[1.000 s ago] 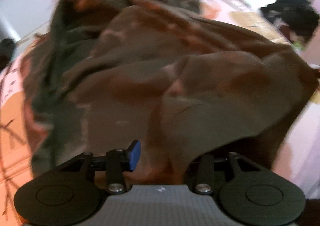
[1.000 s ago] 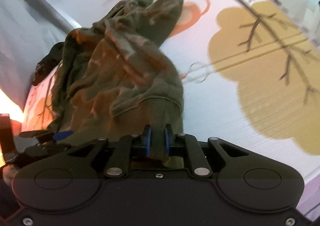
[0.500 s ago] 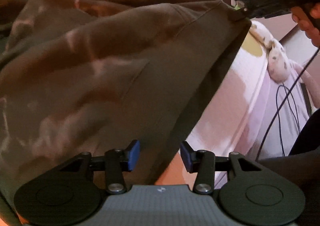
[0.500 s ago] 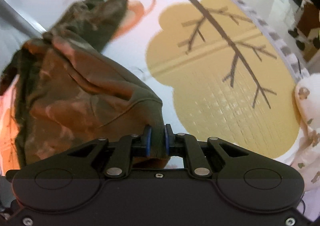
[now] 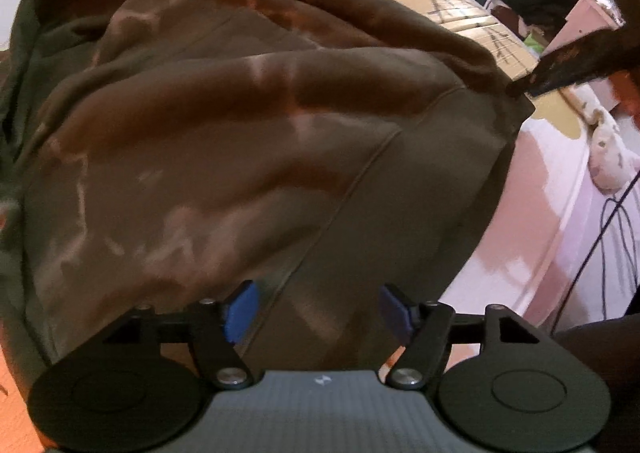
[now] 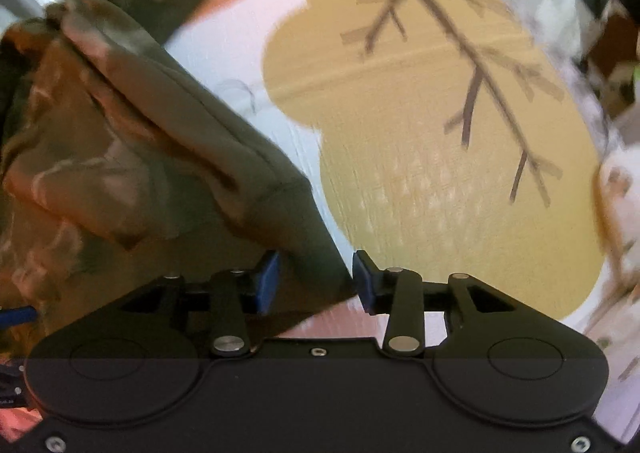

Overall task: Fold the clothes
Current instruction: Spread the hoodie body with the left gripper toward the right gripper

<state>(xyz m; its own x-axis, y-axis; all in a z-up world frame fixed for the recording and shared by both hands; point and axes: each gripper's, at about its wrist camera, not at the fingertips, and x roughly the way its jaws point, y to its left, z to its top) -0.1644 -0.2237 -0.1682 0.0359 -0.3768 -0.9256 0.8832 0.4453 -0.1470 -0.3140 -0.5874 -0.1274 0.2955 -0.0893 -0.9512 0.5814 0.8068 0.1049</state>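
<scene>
As both sets of fingers spread, letting go of olive sweatshirt [image 5: 248, 141] hem on printed bed sheet [image 6: 440, 173]; next, probably regripping for first fold.

Left gripper [image 5: 318, 313] and right gripper [image 6: 316, 281] opening, cloth loose between.

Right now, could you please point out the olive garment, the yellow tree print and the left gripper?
olive garment [image 5: 248, 157]: left wrist view, broad middle panel.
yellow tree print [image 6: 440, 181]: right wrist view, yellow crown.
left gripper [image 5: 316, 309]: left wrist view, between fingertips.

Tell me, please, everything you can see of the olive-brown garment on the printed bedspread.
The olive-brown garment is a soft, thick knit with stitched seams and a ribbed hem. It lies rumpled and partly spread on the bedspread. One hem corner sits between the opening right gripper; the left gripper, also opening, straddles its near edge.
</scene>
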